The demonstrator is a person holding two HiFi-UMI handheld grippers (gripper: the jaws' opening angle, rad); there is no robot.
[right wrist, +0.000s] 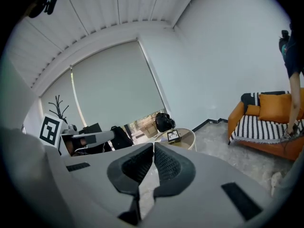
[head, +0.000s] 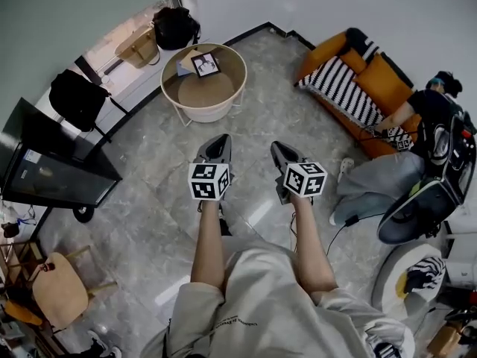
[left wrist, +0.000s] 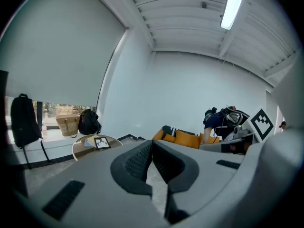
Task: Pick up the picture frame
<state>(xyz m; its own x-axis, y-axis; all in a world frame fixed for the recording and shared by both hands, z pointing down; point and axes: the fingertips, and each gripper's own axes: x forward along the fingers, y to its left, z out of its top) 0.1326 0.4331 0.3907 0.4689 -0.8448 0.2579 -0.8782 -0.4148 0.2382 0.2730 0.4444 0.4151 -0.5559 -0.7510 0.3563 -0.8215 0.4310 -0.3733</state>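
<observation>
A small black picture frame [head: 206, 65] lies on the rim of a round beige side table [head: 203, 98] at the far side of the room. It also shows small in the left gripper view, the frame [left wrist: 101, 143], and in the right gripper view, the frame [right wrist: 173, 136]. My left gripper [head: 220, 142] and right gripper [head: 279, 148] hang side by side over the floor, well short of the table. Both are shut with nothing between the jaws: the left gripper [left wrist: 152, 144] and the right gripper [right wrist: 153, 146] have their tips touching.
An orange sofa [head: 356, 88] with a striped throw stands to the right, a person [head: 428, 107] bending beside it. A black bag [head: 175, 27] and a tan bag [head: 139, 47] sit on the window ledge. A dark screen on wheels [head: 52, 162] and a wooden chair [head: 59, 289] are at left.
</observation>
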